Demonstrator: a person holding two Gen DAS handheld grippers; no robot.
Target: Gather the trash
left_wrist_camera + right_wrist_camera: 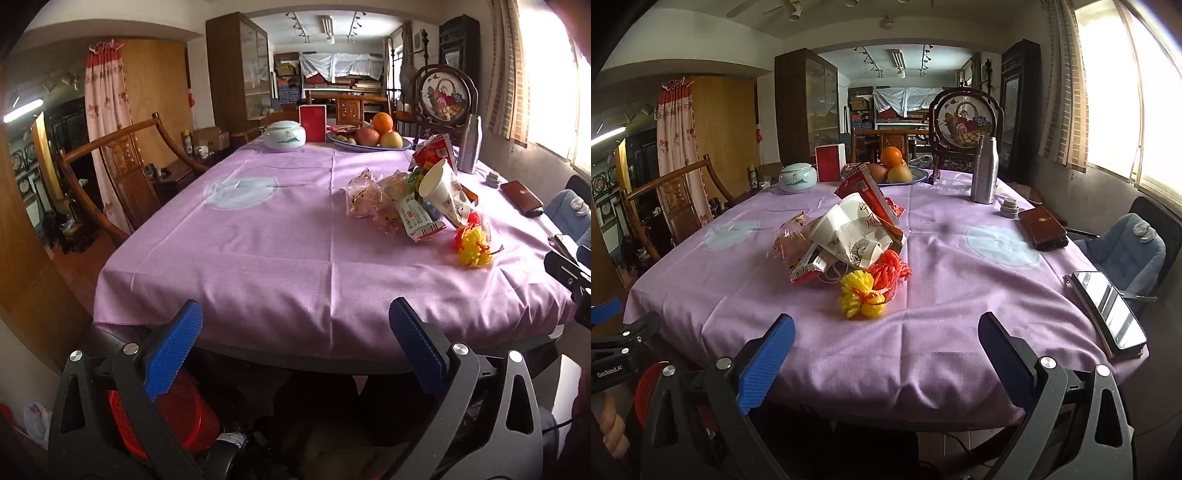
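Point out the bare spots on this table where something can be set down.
Free: the tablecloth between trash pile and near edge, and the stretch left of the pile, out to the white jar. Crowded: the pile itself, and the right edge with bottle, wallet, phone.

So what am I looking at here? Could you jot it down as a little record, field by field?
Setting: dining table under a purple tablecloth
Trash: heap of wrappers with a paper cup mid-table, yellow and orange plastic flowers at its near edge
Not trash: fruit bowl, metal bottle, white lidded jar, phone
Bin: red basket on the floor, partly seen
Left gripper: open, empty
Right gripper: open, empty
Progress: nothing picked up yet
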